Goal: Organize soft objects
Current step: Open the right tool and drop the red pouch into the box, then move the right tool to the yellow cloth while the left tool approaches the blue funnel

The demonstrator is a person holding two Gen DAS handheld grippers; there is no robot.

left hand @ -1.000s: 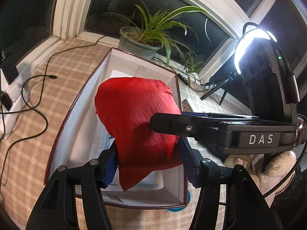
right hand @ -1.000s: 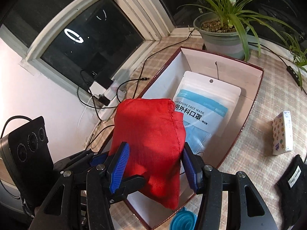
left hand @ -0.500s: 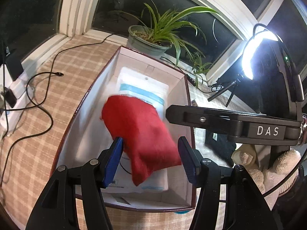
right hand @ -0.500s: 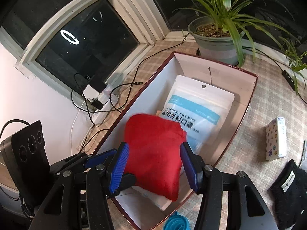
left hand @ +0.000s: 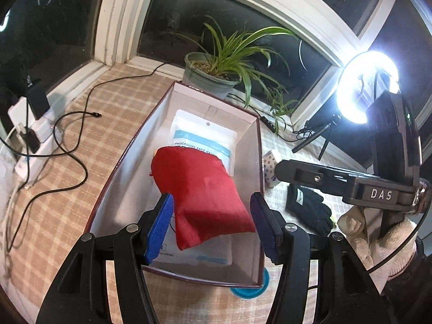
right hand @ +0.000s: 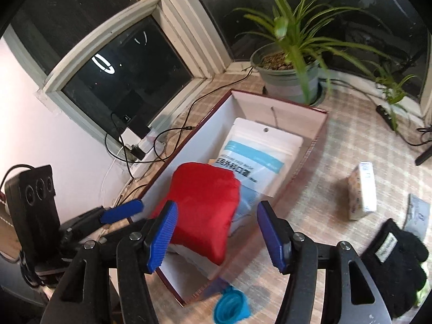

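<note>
Red pouch (left hand: 205,194) is down in the box (left hand: 251,167), lying on the mask pack (left hand: 205,137), so that item is done by my read. My left hand-held gripper (left hand: 212,225) stands wide, pads clear of the pouch, nothing held. My right hand-held gripper (right hand: 216,233) has just been opening its jaws; they're wide too, the pouch shows between them in its view but the pads don't press on it, so empty. Box now has two soft things: the pouch near the front, the mask pack toward the far end, partly under it. Left to do, as I judge it: the black glove (right hand: 397,253) on the desk (right hand: 351,145) right of the box, well apart from the pouch, plus maybe the small patterned pack (right hand: 361,191) beside it, can't tell if that counts as soft. Blue cap-like thing (right hand: 232,307) sits at the box's near corner, unclear what it is. I'd go for the glove next with the right one.
</note>
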